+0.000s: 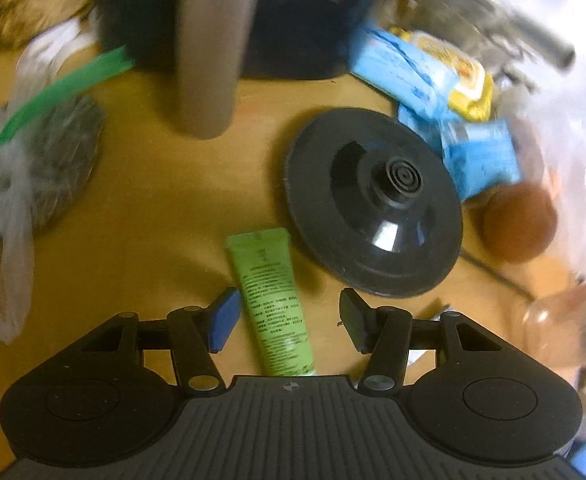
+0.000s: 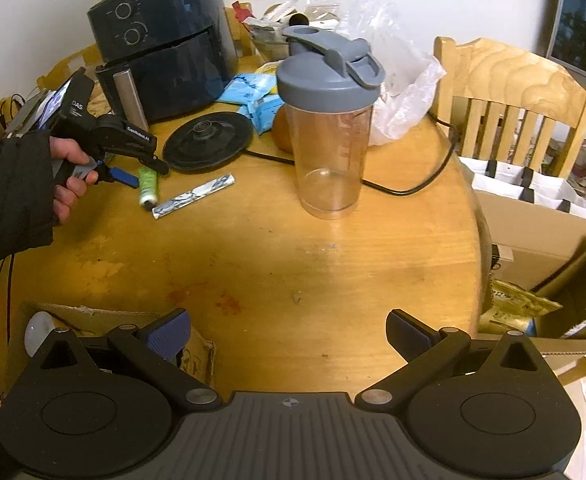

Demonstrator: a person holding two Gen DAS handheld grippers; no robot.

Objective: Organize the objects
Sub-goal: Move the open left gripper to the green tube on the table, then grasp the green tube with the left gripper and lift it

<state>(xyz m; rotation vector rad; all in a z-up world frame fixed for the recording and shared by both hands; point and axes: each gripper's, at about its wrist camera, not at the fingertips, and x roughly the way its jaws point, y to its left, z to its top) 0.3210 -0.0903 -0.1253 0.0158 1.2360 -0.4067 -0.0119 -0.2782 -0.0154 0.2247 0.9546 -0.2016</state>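
A green tube (image 1: pixel 271 292) lies flat on the wooden table (image 2: pixel 293 264), its cap end toward the camera. My left gripper (image 1: pixel 289 320) hangs over it, open, with the tube between the fingers. The blue pad (image 1: pixel 224 320) is close beside the tube and the other finger stands well apart from it. The right wrist view shows a hand holding that left gripper (image 2: pixel 145 172) above the green tube (image 2: pixel 148 184), next to a silvery stick packet (image 2: pixel 193 196). My right gripper (image 2: pixel 289 336) is open over bare table with nothing in it. A clear shaker bottle (image 2: pixel 329 128) with a grey lid stands upright.
A black kettle base (image 1: pixel 373 204) lies just right of the tube, its cord (image 2: pixel 409 188) trailing across the table. Behind stand an air fryer (image 2: pixel 161 40), blue packets (image 1: pixel 405 72), a brown round thing (image 1: pixel 519 228) and plastic bags (image 2: pixel 397 80). A chair (image 2: pixel 513 96) and cardboard boxes (image 2: pixel 533 232) are at the right.
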